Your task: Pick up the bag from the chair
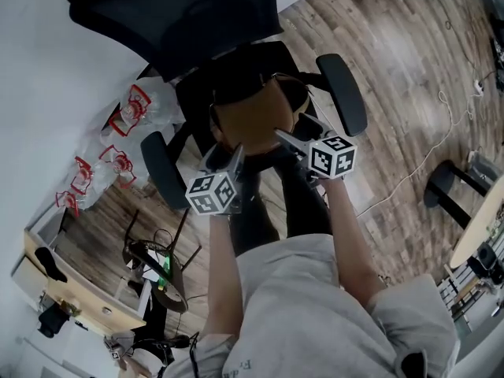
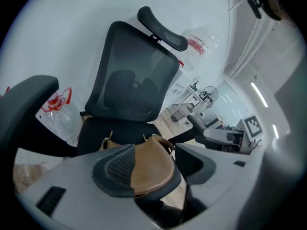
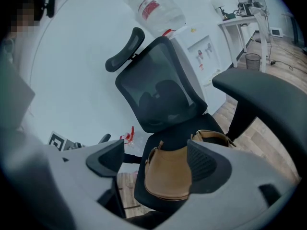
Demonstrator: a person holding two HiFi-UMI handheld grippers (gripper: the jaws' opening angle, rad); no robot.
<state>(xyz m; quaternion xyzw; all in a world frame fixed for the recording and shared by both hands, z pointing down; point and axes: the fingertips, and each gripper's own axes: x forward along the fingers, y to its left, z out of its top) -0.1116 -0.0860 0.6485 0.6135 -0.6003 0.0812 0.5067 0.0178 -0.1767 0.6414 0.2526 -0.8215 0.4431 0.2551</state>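
The brown bag (image 1: pixel 252 120) is lying on the chair (image 1: pixel 173 6), not lifted, while the left hand-held gripper (image 1: pixel 224 156) and right hand-held gripper (image 1: pixel 290 144) are hovering close, spread wide and empty.

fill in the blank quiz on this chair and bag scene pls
1. The bag lies on the ____ of the black chair.
2. The bag's colour is ____.
3. The left gripper and the right gripper both have their jaws ____, gripping nothing.
4. The clear water jugs by the wall carry ____ labels.

Missing words: seat; brown; open; red
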